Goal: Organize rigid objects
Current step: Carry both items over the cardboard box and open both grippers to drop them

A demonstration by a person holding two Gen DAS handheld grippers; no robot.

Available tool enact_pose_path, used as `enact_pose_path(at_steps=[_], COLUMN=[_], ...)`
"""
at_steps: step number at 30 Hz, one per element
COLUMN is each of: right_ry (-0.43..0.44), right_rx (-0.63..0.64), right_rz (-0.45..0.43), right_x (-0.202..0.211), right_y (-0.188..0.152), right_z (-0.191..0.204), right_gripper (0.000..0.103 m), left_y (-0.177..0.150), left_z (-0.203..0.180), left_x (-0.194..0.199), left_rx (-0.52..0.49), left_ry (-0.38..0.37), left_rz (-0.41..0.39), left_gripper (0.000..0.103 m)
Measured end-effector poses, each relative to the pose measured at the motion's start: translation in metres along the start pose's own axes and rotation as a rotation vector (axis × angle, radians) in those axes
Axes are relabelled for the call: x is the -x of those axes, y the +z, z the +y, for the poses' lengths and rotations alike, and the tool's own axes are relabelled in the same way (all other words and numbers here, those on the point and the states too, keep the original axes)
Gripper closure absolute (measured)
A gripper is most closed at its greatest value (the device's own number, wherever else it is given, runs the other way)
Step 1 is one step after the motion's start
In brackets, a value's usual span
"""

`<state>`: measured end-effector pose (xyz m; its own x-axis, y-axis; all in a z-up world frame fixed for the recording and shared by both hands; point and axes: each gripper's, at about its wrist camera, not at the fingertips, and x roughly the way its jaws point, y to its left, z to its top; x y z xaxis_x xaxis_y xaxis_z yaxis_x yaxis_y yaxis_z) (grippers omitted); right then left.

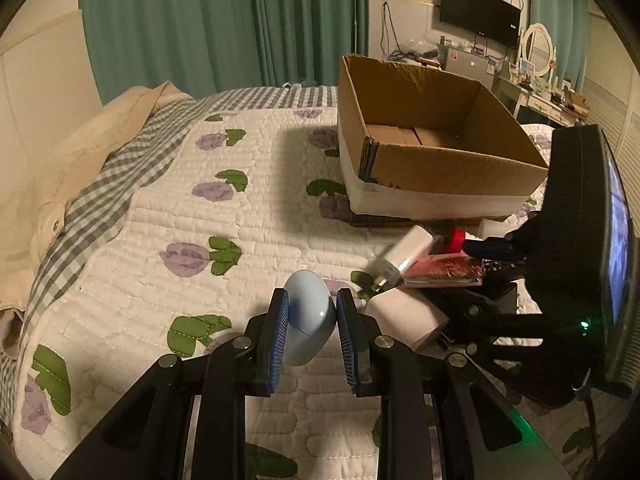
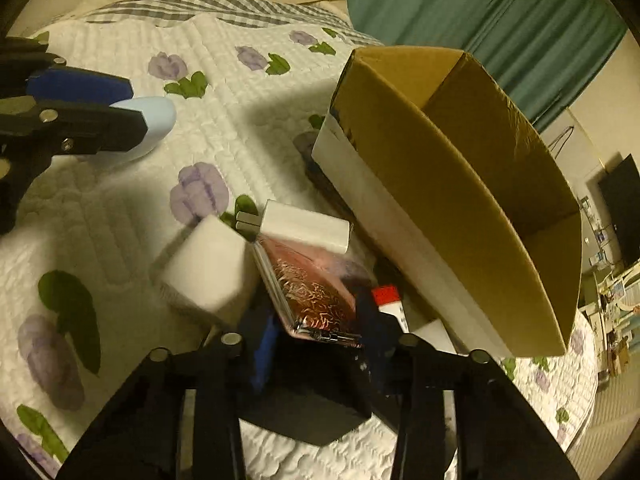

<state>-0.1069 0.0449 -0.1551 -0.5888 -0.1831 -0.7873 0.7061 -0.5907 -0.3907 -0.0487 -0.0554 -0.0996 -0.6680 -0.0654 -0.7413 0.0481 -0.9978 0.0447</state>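
Observation:
My left gripper (image 1: 313, 316) is shut on a pale blue rounded case (image 1: 309, 316), held just above the quilt; it also shows in the right wrist view (image 2: 154, 120). An open cardboard box (image 1: 432, 132) stands on the bed ahead to the right, seemingly empty; its side also shows in the right wrist view (image 2: 448, 208). My right gripper (image 2: 316, 320) is around a flat pink patterned case (image 2: 308, 284); whether it grips the case is unclear. Beside it lie a white cube adapter (image 2: 208, 264), a white charger (image 2: 308, 224) and a red-capped white item (image 2: 390, 300).
The bed carries a white quilt with purple flowers (image 1: 184, 216) and a checked sheet with a beige cover (image 1: 80, 152) at left. A black flat object (image 2: 308, 412) lies under my right gripper. A dresser, mirror and wall television (image 1: 480, 20) stand beyond the bed.

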Motion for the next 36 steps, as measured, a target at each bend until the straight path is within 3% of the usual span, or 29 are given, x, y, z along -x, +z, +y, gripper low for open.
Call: enact_pose_path(at_steps=[7,12,19,23,27,34,36], right_ry=[0.050,0.057,-0.015,-0.052,-0.046,0.011,0.009], right_rx=[-0.187,-0.264,-0.378,-0.429,-0.465,-0.502,-0.501], right_rz=[-0.134,-0.237,-0.357,-0.366,-0.342,-0.262,-0.253], right_x=[0.046,0.090,0.131,0.123,0.096,0.038,0.033], right_y=[-0.006,-0.008,0.016,0.028,0.034,0.021,0.020], right_z=[-0.033,-0.056,-0.120,-0.162,-0.185,-0.197,-0.197], right_gripper=[0.094,0.094,0.094,0.094,0.094,0.094,0.094], left_y=[0.010,0.033,0.106,0.150,0.175,0.167,0.165], left_z=[-0.004,-0.016,-0.039,-0.050,-0.059,-0.071,-0.072], left_x=[0.020,0.042,0.059,0.036,-0.009,-0.073,-0.076], left_rx=[0.016,0.018,-0.042,-0.058,-0.049,-0.066,-0.061], left_ry=[-0.026,-0.082,-0.138,-0.154,-0.171,-0.177,-0.183], left_rz=[-0.053,-0.111,-0.227,-0.248,-0.208,-0.124,-0.140], left_gripper=[0.079,0.079,0.079,0.079,0.079,0.078,0.071])
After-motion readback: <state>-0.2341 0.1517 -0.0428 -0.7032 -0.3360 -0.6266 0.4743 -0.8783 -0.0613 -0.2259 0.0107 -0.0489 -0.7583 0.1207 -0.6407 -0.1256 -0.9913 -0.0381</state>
